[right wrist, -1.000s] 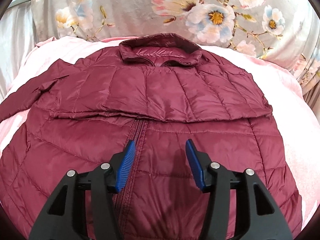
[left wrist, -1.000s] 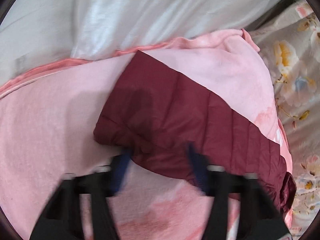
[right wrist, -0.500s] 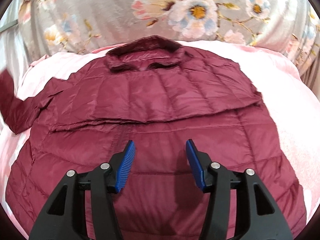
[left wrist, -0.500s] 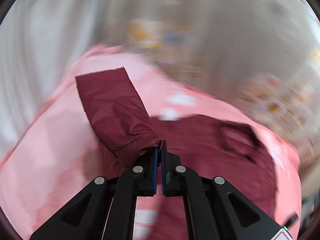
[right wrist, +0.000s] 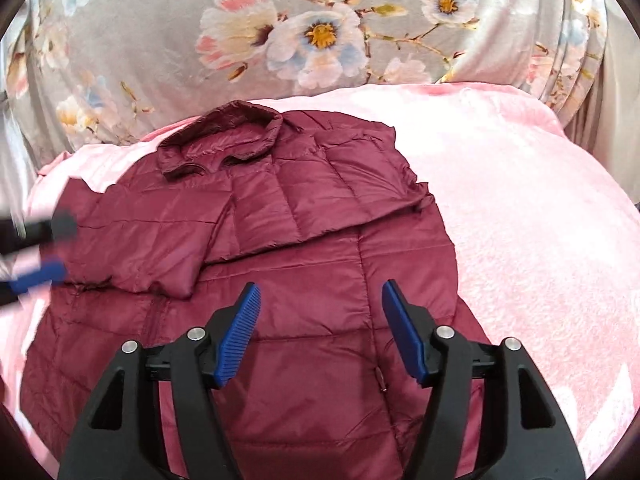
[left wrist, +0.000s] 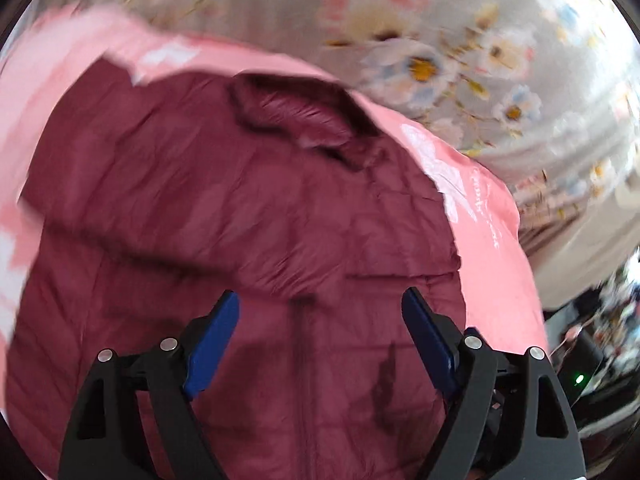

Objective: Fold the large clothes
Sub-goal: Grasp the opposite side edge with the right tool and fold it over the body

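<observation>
Since a second ago, the left sleeve [right wrist: 132,248] has been carried in off the blanket and now lies folded across the chest of the maroon puffer jacket [right wrist: 304,320]. The left gripper [left wrist: 320,344] was clamped on the cuff half a second back; its fingers have just been opening and now stand wide apart with nothing between them. The right gripper [right wrist: 320,332] hovers low over the jacket's lower front, fingers also spread a little wider than before, gripping nothing.

Both sleeves look folded in, the right sleeve [right wrist: 352,204] lying slantwise over the chest. Next, I would guess, comes doubling the body: take the hem at both corners at once, pinch only the outer layer with the padding, and lift evenly so the slippery shell does not drag the sleeves askew. The left sleeve's cuff bulges a little; pressing it flat first would help.

Farther on sits the collar [right wrist: 220,136], upright and rumpled. All this rests on a pink fleece blanket [right wrist: 520,200], soft and yielding, spread over a bed. Beyond it lies a grey floral bedcover [right wrist: 320,32].
</observation>
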A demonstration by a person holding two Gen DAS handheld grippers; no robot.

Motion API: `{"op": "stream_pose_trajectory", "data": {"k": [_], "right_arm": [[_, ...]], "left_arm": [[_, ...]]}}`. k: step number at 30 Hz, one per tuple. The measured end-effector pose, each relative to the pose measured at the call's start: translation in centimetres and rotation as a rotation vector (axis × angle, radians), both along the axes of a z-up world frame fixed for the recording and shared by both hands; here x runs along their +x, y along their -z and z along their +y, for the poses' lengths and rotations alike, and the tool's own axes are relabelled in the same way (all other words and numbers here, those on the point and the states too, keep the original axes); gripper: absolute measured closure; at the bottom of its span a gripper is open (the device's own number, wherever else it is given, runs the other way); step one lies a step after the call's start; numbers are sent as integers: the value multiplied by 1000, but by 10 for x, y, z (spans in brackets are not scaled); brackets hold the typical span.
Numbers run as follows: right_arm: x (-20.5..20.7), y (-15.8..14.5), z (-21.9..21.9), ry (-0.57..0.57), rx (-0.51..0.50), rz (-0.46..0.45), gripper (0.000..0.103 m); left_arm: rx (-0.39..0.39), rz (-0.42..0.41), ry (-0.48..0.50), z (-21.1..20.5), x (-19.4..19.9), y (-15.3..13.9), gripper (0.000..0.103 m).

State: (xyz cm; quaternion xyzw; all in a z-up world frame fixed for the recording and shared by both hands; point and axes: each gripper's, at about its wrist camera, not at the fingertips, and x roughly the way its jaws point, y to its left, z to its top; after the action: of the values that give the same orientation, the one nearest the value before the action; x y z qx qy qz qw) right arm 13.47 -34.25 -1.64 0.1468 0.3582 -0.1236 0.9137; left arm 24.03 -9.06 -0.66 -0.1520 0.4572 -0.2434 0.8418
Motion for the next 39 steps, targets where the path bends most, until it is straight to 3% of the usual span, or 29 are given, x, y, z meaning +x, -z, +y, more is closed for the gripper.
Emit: {"op": "stream_pose_trajectory", "data": {"k": [1, 3, 7, 10, 13, 15, 16, 17, 18, 22, 25, 28, 33, 39], "right_arm": [[2, -1, 2, -15, 8, -2, 40], [12, -2, 8, -54, 41, -4, 39], [40, 2, 23, -136, 164, 22, 39], [63, 14, 36, -172, 243, 63, 39], [82, 25, 45, -184, 267, 102, 39], [95, 35, 51, -206, 315, 126, 44], [98, 37, 52, -209, 321, 132, 60], [101, 37, 53, -209, 318, 135, 88], [101, 33, 51, -204, 311, 127, 96], [89, -12, 29, -136, 197, 9, 99], [82, -50, 2, -65, 108, -62, 100], [81, -71, -23, 5, -25, -75, 100], [89, -62, -58, 42, -77, -18, 100], [97, -37, -68, 27, -71, 25, 100]], "left_arm": [[-36, 9, -34, 20, 0, 5, 22], [-34, 13, -90, 47, -4, 8, 22], [60, 11, -211, 104, -3, 14, 23], [119, 32, -240, 125, -2, 26, 25], [125, 72, -250, 140, -2, 44, 25], [116, 78, -246, 146, -5, 52, 27], [119, 74, -243, 144, -6, 54, 28], [124, 69, -239, 144, -7, 54, 28], [131, 63, -235, 143, -8, 54, 28], [94, 81, -233, 149, -3, 51, 28], [0, 114, -240, 157, 9, 47, 28], [-73, 127, -240, 159, 25, 37, 28], [-103, 87, -248, 148, 60, 14, 28], [-173, 191, -293, 141, 122, 31, 30]]}}
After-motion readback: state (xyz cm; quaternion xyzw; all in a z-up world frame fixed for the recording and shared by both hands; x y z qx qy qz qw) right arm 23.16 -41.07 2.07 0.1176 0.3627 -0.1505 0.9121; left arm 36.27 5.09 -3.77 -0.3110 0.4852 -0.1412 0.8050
